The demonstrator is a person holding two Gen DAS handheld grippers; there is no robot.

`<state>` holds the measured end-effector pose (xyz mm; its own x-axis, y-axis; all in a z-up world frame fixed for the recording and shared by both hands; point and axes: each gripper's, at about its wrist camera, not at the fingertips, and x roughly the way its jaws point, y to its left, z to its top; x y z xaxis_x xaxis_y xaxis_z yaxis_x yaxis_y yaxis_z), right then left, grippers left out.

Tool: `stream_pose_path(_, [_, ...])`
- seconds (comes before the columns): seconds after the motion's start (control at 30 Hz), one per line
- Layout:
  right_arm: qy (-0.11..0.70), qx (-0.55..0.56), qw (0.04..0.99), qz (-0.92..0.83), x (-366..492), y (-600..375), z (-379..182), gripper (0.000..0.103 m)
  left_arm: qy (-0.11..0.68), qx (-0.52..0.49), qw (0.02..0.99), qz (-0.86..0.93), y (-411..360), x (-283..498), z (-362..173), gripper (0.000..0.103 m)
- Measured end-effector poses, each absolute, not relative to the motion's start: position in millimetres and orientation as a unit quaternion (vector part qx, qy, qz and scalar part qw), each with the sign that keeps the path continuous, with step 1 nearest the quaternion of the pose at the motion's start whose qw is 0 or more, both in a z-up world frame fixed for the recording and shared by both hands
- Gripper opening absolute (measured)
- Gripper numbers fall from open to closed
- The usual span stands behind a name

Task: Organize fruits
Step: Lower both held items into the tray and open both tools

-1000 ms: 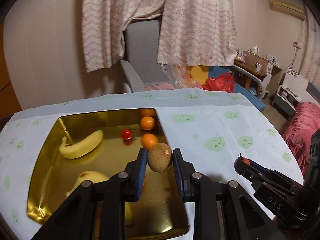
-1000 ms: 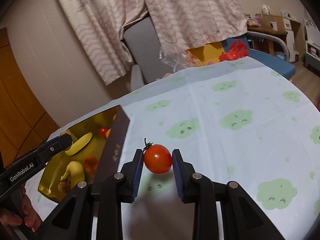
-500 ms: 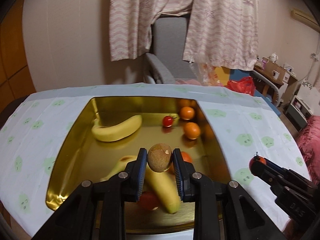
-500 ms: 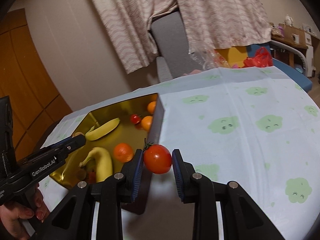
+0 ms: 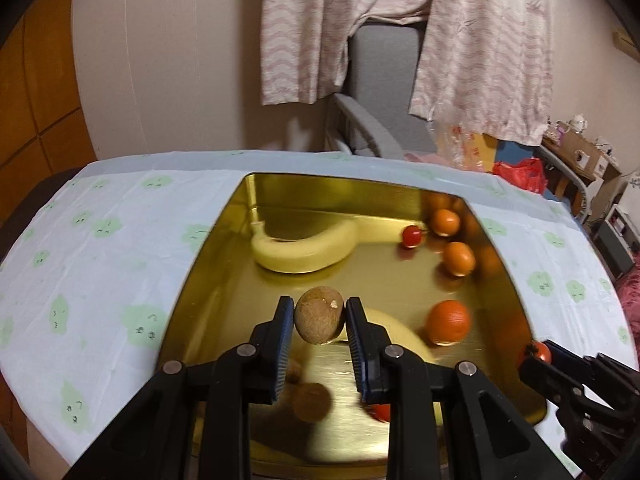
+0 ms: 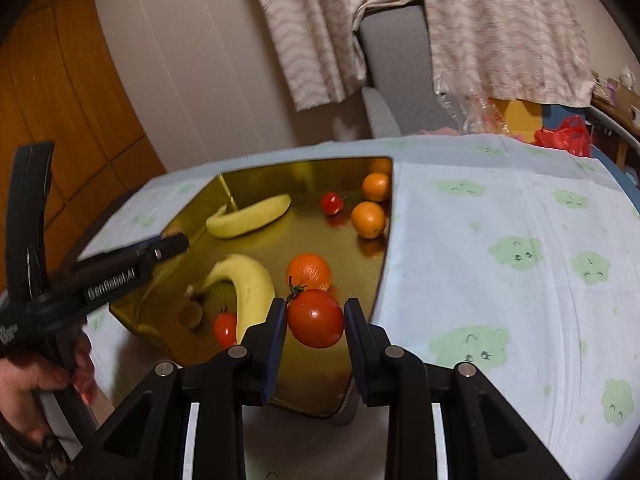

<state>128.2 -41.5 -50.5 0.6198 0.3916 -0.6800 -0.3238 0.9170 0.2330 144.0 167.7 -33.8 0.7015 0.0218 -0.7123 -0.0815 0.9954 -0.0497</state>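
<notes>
My left gripper (image 5: 319,322) is shut on a brown kiwi (image 5: 318,312) and holds it above the near middle of the gold tray (image 5: 218,268). My right gripper (image 6: 316,330) is shut on a red tomato (image 6: 315,320), above the tray's (image 6: 320,236) near right corner. In the tray lie two bananas (image 5: 304,250) (image 6: 250,280), three oranges (image 5: 447,322) (image 5: 459,258) (image 5: 445,222), a cherry tomato (image 5: 411,236), a small tomato (image 6: 224,328) and another kiwi (image 5: 311,402).
The tray sits on a table under a pale blue cloth (image 6: 500,220) with green cloud prints. A grey chair (image 5: 384,92) and hanging pink clothes (image 5: 480,40) stand behind the table. A hand (image 6: 36,380) holds the left gripper's handle.
Both grippers have swung left toward the tray. The kiwi went from the tray's right edge to over its near middle. The tomato went from over the cloth to the tray's near right corner.
</notes>
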Motion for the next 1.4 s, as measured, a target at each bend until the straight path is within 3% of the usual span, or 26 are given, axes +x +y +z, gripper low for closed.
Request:
stream_pose_path(0.9, [0.439, -0.041, 0.876, 0.195, 148.8, 1.1, -78.0, 0.030, 0.431, -0.040, 0.901, 0.040, 207.7, 184.6, -71.2, 0.028])
stream_pose_path(0.93, [0.438, -0.044, 0.877, 0.194, 148.7, 1.9, -78.1, 0.030, 0.428, -0.045, 0.902, 0.039, 209.4, 182.8, -70.0, 0.032])
stream_pose_path(1.03, [0.437, -0.047, 0.877, 0.193, 149.2, 2.8, -78.5, 0.030, 0.418, -0.060, 0.905, 0.046, 213.3, 173.6, -64.1, 0.061])
stream_pose_path(1.07, [0.437, -0.047, 0.877, 0.192, 149.8, 2.8, -78.5, 0.030, 0.411, -0.067, 0.908, 0.047, 214.1, 168.4, -60.1, 0.066])
stream_pose_path(1.4, [0.408, 0.004, 0.893, 0.189, 146.3, -11.5, -68.1, 0.030, 0.385, -0.069, 0.919, 0.043, 202.9, 128.8, -43.6, 0.084])
